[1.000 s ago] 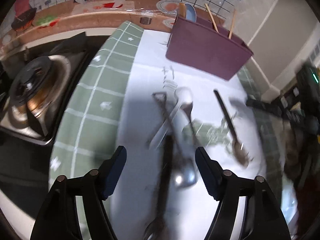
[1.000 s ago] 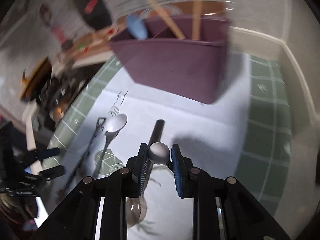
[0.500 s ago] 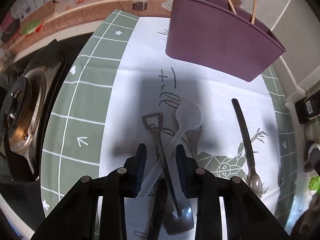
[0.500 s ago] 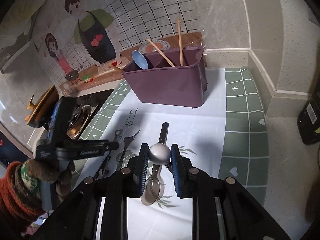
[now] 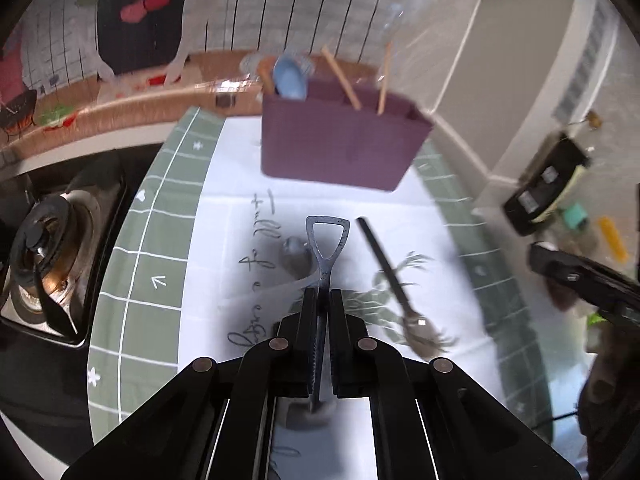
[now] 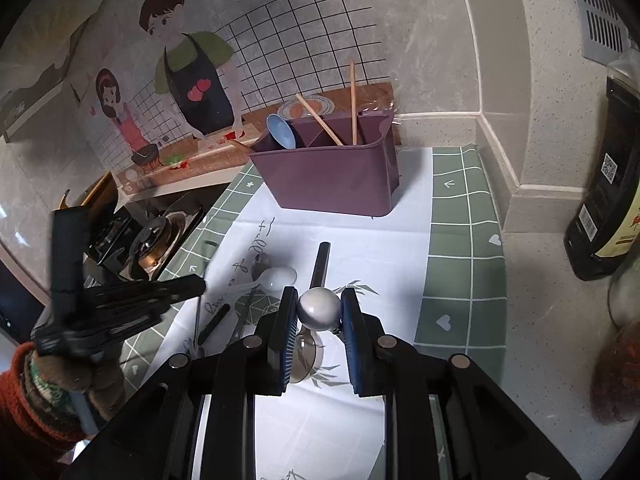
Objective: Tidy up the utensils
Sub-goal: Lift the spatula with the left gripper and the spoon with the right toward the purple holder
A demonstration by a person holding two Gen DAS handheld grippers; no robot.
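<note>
closest to my left camera, the left gripper had its jaws pinched almost together on one metal utensil with a triangular loop handle, the loop pointing toward 12 o'clock and the shaft running back between the fingers. under it lay one translucent white spoon on the mat, at about 10 o'clock of the fingertips. at 2 o'clock lay one dark-handled spoon, apart from the gripper, its bowl toward me.

in my right view, the right gripper was closed to a narrow gap around one round silver spoon end, both blue pads touching it. just beyond, at 12 o'clock, the dark-handled spoon rested flat, and the white spoon lay at 11 o'clock. the left gripper showed at 9 o'clock in a gloved hand.

farther off at 12 o'clock stood one purple organizer on the mat, upright, holding two wooden chopsticks and one blue spoon. one stove burner sat at 9 o'clock, and one dark bottle at 3 o'clock.
</note>
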